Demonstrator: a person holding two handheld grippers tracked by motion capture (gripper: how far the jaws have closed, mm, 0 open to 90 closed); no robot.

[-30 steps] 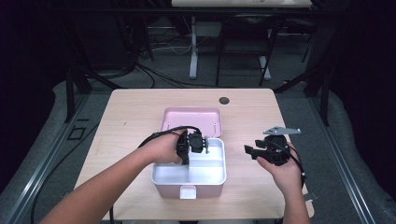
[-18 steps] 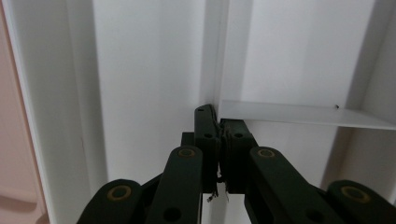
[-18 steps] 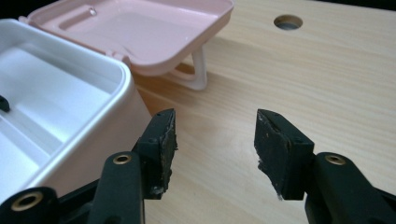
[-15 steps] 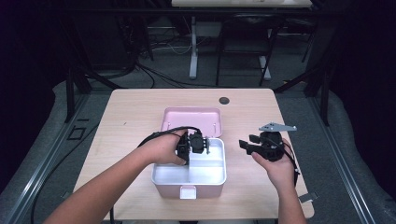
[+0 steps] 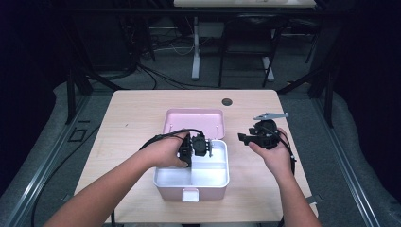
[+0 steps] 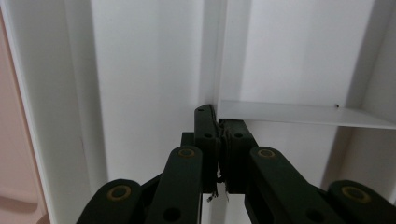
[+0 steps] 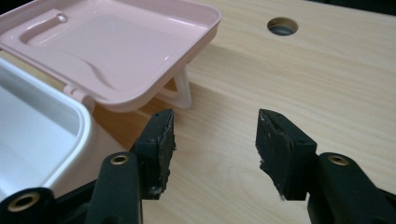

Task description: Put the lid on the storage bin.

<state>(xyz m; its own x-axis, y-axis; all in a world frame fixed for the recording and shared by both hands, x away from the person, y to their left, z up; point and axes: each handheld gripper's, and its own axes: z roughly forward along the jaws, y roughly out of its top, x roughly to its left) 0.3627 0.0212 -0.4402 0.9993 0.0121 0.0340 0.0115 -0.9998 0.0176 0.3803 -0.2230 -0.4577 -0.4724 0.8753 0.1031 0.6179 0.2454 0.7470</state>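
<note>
A pink lunch box (image 5: pixel 189 191) stands open on the table, its pink lid (image 5: pixel 194 122) folded back behind it. Inside sits a white tray with a divider (image 6: pixel 299 114). My left gripper (image 5: pixel 208 146) reaches into the tray. In the left gripper view its jaws (image 6: pixel 218 119) are pressed together on the thin top edge of the white divider where two walls meet. My right gripper (image 5: pixel 242 138) hovers over the bare wood just right of the box. It is open (image 7: pixel 215 135) with nothing between its pads, facing the lid (image 7: pixel 116 46) and the tray's rim (image 7: pixel 86 121).
The light wooden table (image 5: pixel 132 118) has a round cable hole (image 5: pixel 227 101) at its back, also seen in the right gripper view (image 7: pixel 282 25). A black cable loops from the left gripper over the box. Dark floor, cables and furniture legs surround the table.
My right gripper has moved left and a little farther up the table, closer to the box. The left gripper has stayed in the tray.
</note>
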